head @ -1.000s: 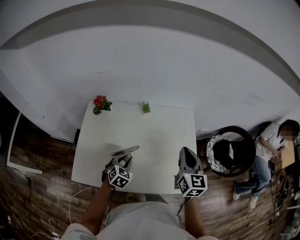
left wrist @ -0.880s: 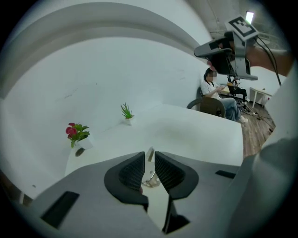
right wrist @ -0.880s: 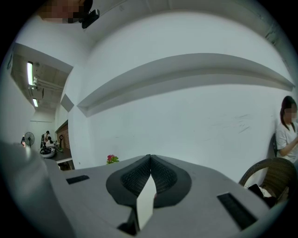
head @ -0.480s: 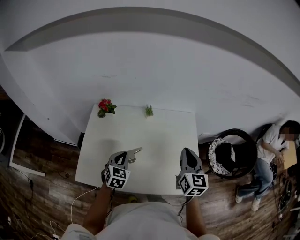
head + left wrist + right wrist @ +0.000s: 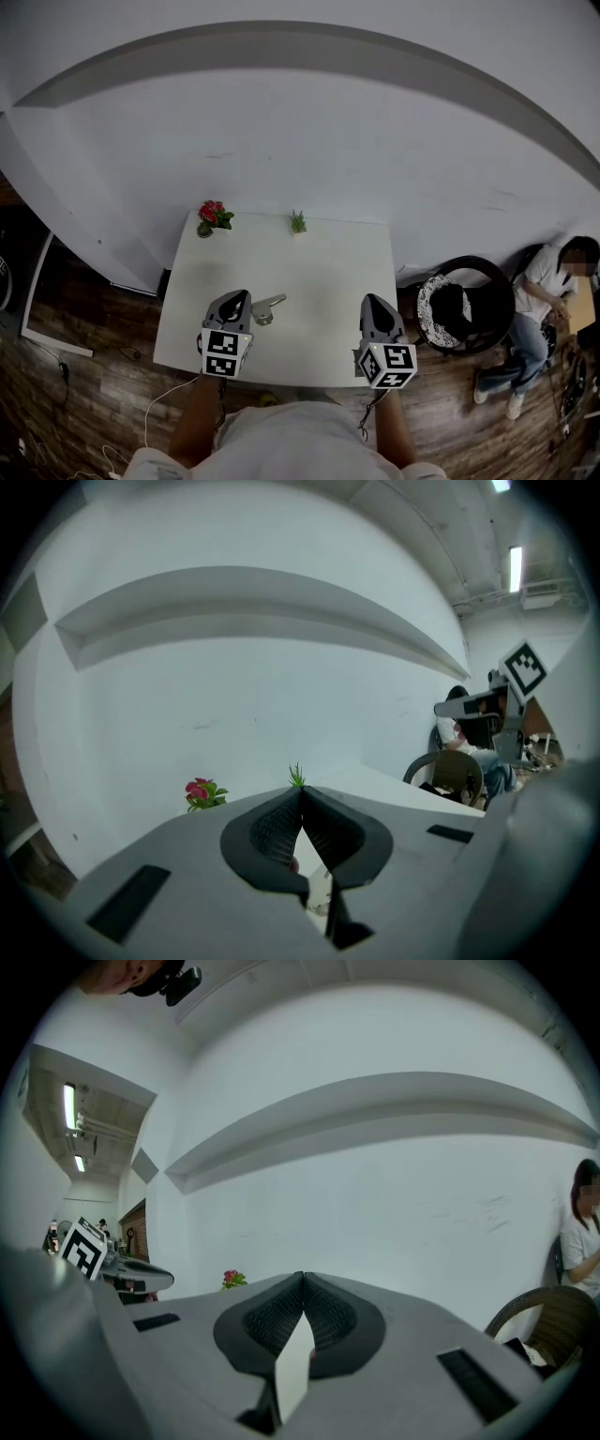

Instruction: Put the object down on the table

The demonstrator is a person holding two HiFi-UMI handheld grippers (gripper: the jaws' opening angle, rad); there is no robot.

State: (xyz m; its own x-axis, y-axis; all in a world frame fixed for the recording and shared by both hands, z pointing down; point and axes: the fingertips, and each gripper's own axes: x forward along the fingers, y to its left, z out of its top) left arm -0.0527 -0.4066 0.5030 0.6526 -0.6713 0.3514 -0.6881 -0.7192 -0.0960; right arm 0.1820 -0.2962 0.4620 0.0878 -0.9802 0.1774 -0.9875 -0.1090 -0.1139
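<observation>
**Grey object lay on the white table, both grippers closed and empty**

The white table (image 5: 319, 272) stood with its back edge against a white wall (image 5: 309, 141) that carried a long curved ledge. Dark wood-plank floor (image 5: 103, 394) surrounded it. At the back left corner of the tabletop sat a red-flowered plant (image 5: 212, 215), and a small green plant (image 5: 298, 223) stood near the middle of the back edge.

The small grey object (image 5: 267, 307) rested on the tabletop near the front left, just beside the tip of the left gripper (image 5: 236, 300); whether the two touched could not be told. That gripper's jaws were pressed together with nothing between them. The right gripper (image 5: 372, 304) hung over the front right of the table, well apart from the object, its jaws likewise closed tip to tip and holding nothing.

To the right of the table stood a black round-backed chair (image 5: 473, 272) with a patterned seat, and beyond it a person (image 5: 542, 281) in a white top sat. A pale cable (image 5: 150, 405) trailed across the floor at the front left. The middle of the tabletop lay bare between the grippers and the plants.
</observation>
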